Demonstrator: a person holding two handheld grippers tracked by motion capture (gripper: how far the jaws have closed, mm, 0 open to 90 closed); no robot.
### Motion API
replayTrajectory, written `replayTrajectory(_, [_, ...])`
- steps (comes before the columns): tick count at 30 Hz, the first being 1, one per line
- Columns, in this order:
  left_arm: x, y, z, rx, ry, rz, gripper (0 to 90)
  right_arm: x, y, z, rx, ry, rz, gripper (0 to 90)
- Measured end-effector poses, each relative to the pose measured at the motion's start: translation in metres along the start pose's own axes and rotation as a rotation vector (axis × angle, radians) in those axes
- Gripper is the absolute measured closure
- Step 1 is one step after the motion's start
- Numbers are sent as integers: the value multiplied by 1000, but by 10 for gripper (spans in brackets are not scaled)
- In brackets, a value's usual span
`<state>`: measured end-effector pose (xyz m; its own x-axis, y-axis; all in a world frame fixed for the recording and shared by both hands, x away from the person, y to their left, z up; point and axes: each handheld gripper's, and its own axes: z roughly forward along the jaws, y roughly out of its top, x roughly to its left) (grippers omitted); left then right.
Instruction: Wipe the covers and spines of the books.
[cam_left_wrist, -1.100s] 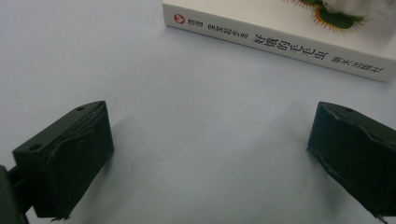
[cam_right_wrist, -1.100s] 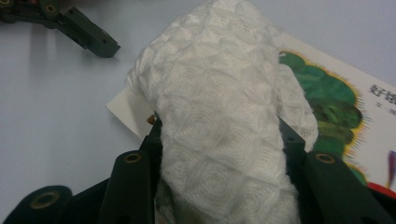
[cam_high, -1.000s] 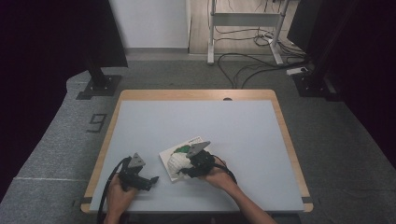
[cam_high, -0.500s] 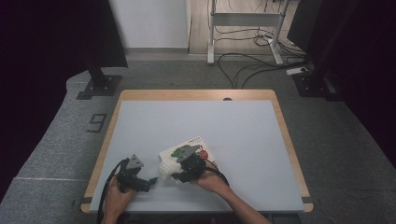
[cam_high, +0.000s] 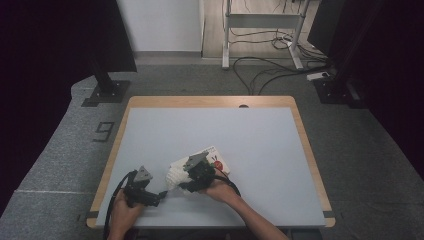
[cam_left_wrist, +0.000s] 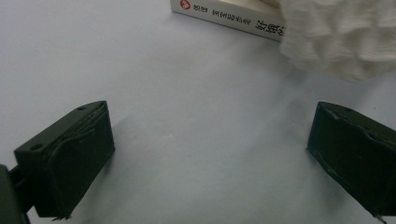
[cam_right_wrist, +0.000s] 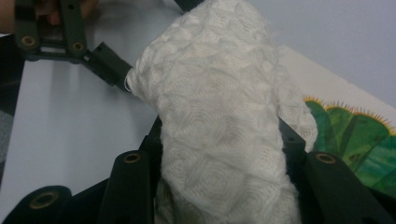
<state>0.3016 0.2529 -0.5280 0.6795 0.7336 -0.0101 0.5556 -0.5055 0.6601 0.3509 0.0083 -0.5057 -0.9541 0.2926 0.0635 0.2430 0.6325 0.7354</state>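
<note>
Cloth (cam_right_wrist: 219, 135), white and bumpy, was pinched tight in the right gripper (cam_high: 199, 172), partly over a picture book (cam_high: 218, 161) lying near the front of the table (cam_high: 260, 145). The left gripper (cam_left_wrist: 210, 154) sat just beside it, jaws wide apart, holding nothing.

The pale blue-grey tabletop (cam_high: 250, 135) has a light wooden rim, with a small dark grommet (cam_high: 243, 106) at the middle of its far edge. It stands on grey carpet (cam_high: 360, 150). A dark figure "9" (cam_high: 103, 131) is marked on the carpet just left of the tabletop. Beyond that is a black stand base (cam_high: 106, 92). Farther back, black cables (cam_high: 260, 67) trail beneath a white metal frame (cam_high: 260, 22), and a white power strip (cam_high: 317, 76) lies near another black base (cam_high: 340, 90).
</note>
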Motion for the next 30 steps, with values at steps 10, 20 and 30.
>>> replayTrajectory(10, [0,0,0,0,-1,-2,0,-7,9,8,9,-16,-2,533])
replayTrajectory(20, [0,0,0,0,-1,-2,0,-10,7,6,15,-29,-4,535])
replayTrajectory(30, [0,0,0,0,0,-2,0,-21,-3,-4,0,-44,29,536])
